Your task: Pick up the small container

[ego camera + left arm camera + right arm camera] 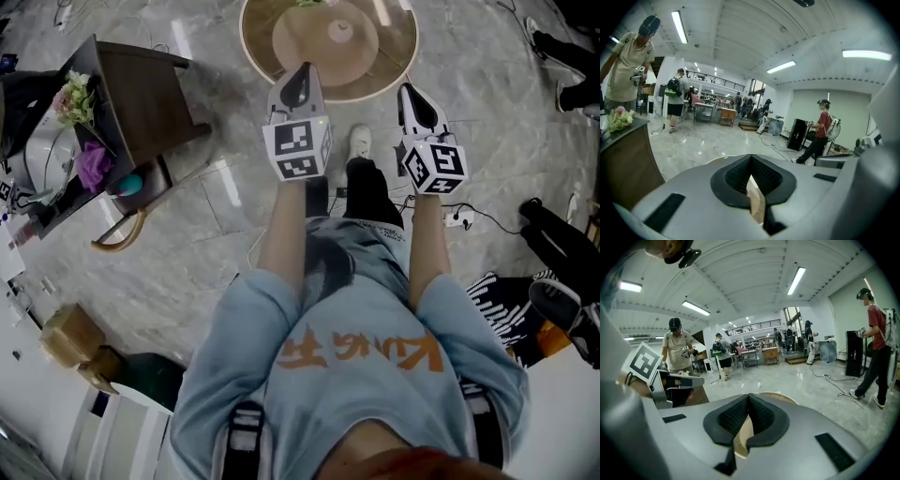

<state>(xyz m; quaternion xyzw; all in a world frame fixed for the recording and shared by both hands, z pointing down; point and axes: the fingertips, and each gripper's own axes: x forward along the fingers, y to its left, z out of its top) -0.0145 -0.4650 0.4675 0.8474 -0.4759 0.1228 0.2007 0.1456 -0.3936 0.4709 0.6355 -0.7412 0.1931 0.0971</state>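
**Head view:** A person in a blue shirt [356, 356] holds the left gripper [300, 82] and right gripper [415, 101] side by side over the near rim of a round table [258, 56]. A small round thing [339, 30] sits at the table's middle, ahead of both grippers. Whether it is the small container cannot be told. To the left, a dark table [141, 84] carries flowers [75, 94].

**Left gripper view:** The left gripper [751, 161] is closed on nothing, its pads meeting at the tips. Only the round table [757, 199] shows below them. The round thing is out of sight here, but the hall and a worker in red [822, 129] appear.

**Right gripper view:** The right gripper [749, 399] is likewise closed and empty. This view alone catches the left gripper's marker cube [644, 363].
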